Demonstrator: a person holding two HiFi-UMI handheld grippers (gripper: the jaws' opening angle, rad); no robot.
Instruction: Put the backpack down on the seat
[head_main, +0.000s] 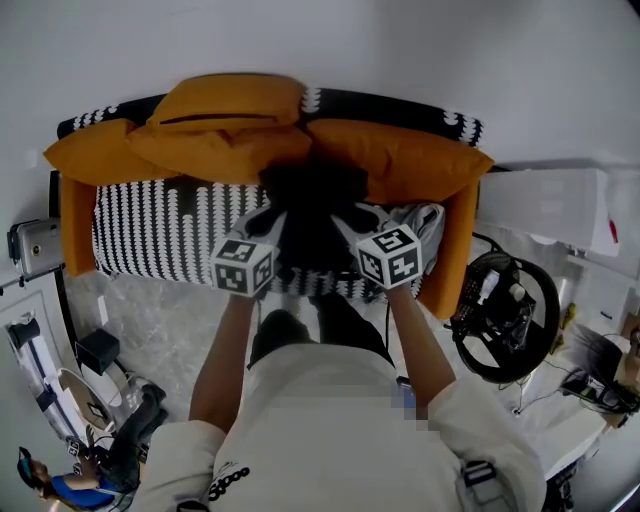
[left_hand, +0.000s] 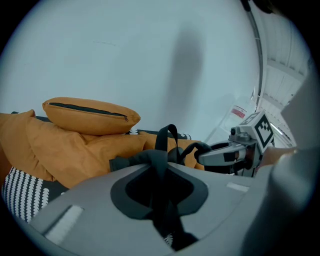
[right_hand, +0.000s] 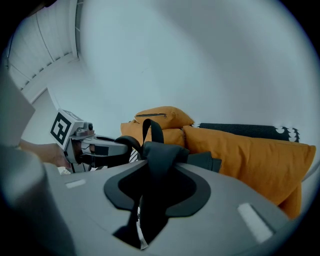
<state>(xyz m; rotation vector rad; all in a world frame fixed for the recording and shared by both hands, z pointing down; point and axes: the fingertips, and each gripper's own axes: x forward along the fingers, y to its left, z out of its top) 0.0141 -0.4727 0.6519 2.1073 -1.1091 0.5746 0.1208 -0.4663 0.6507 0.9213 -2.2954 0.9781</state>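
**Black backpack over mid-seat, both tools on its straps**

Black backpack (head_main: 312, 205) is at the middle of the seat (head_main: 150, 235) (blk/wht patterned cover), its far side against the large orange cushions (head_main: 405, 158). Head view doesn't show whether the pack's base rests on the seat or hangs just above it.

L tool (head_main: 268, 230): jaws nearly together, clamped on a black strap (left_hand: 161, 150) of the pack. The strap runs down through the gap btwn the pads.

R tool (head_main: 352, 232): jaws slightly wider than L, clamped on bunched black strap (right_hand: 155, 160) that fills the gap.

Both tools point fwd and down toward the seat back, side by side, w/ the top of the pack btwn them. Carry loop (left_hand: 167, 132) stands upright at the pack's top. Each tool view shows the other tool just beside that loop.

Surroundings:
- Smaller orange cushion w/ zip (head_main: 232, 100) lies on top of the large ones, left of centre.
- White wall is behind the seat.
- Person's forearms and pale top are at the lower edge of head view.
- Black steering wheel (head_main: 500, 315) is right of the seat's orange arm, not touching the pack.
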